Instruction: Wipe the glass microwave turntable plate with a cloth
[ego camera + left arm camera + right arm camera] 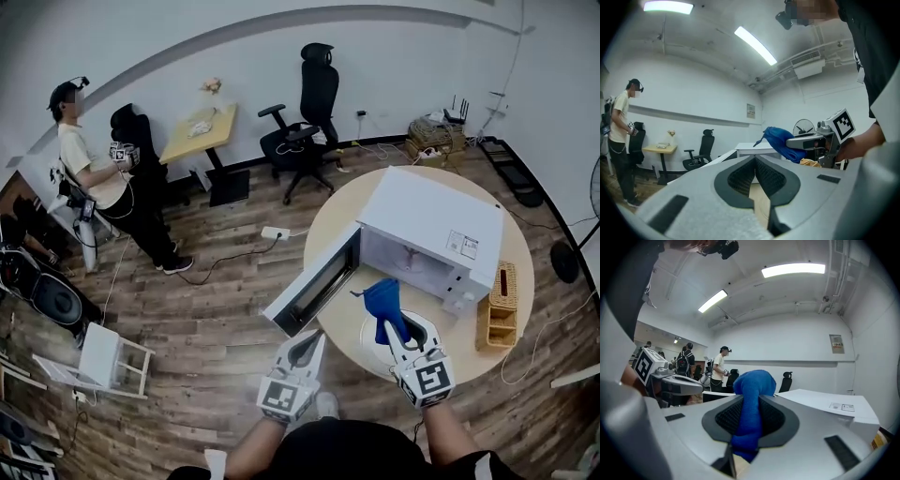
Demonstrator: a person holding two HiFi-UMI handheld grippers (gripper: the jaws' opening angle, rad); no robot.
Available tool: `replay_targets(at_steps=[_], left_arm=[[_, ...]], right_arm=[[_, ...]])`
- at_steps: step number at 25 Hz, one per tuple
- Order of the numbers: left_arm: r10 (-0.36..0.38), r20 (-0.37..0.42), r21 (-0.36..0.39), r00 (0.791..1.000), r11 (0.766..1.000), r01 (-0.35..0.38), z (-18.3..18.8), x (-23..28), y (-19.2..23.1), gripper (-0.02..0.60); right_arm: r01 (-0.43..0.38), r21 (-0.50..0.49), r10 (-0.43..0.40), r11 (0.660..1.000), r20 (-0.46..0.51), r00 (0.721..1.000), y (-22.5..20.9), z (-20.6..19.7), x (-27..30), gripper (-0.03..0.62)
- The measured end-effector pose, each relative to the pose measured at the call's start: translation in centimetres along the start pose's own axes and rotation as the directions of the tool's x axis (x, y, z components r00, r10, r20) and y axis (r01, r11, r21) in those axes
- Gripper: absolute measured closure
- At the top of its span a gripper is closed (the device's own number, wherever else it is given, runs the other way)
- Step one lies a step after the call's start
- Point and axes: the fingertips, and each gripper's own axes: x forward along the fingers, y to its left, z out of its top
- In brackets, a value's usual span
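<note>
**Cloth gripped in front of the open microwave**

The white microwave (436, 230) stands on the round table (345, 208) with its door (311, 289) swung wide open. The glass turntable plate (369, 330) is out of the oven and lies flat on the table just in front of the microwave's open cavity.

The right claw (394, 333) reaches over that plate toward the microwave. It is closed on a blue cloth (382, 298), and the right gripper view shows the fabric pinched between the two dark pads. A rounded bunch of cloth (753, 383) rises past the tips of the claw (749, 401). From the head view the cloth sits between the plate and the microwave's cavity, but whether it touches the glass cannot be told.

The left claw (314, 340) is in front of the microwave door, beside the plate and apart from it. Its jaws are together at the tips with nothing between them (754, 159). The left gripper view also catches the cloth (780, 139) in the other claw, with the microwave's top behind it.

A wicker basket (500, 311) sits on the table beside the microwave, at its control-panel end. Well beyond the microwave's door side a person (94, 183) stands on the wooden floor, and a black office chair (314, 103) is against the far wall.
</note>
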Motion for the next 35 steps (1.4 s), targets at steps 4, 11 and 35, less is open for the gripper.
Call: replay_targets(at_steps=[4,11,35], left_arm=[[-0.064,-0.001,0.012,0.998,0.998,0.064,0.0,1.2,1.6,0.575],[-0.182,0.002,0.002,0.983,0.983,0.182,-1.0,4.2,2.8,0.577],[-0.196,-0.092,-0.051,0.976,0.980,0.192,-4.2,11.9,-0.2,0.575]], right_arm=[[0.063,-0.002,-0.063,0.998,-0.032,0.998,0.2,-0.5,1.3,0.514],[0.182,0.013,-0.181,0.983,-0.055,0.982,-1.4,-1.3,2.2,0.514],[0.163,0.101,-0.125,0.981,-0.305,0.944,-7.9,-13.7,6.0,0.517]])
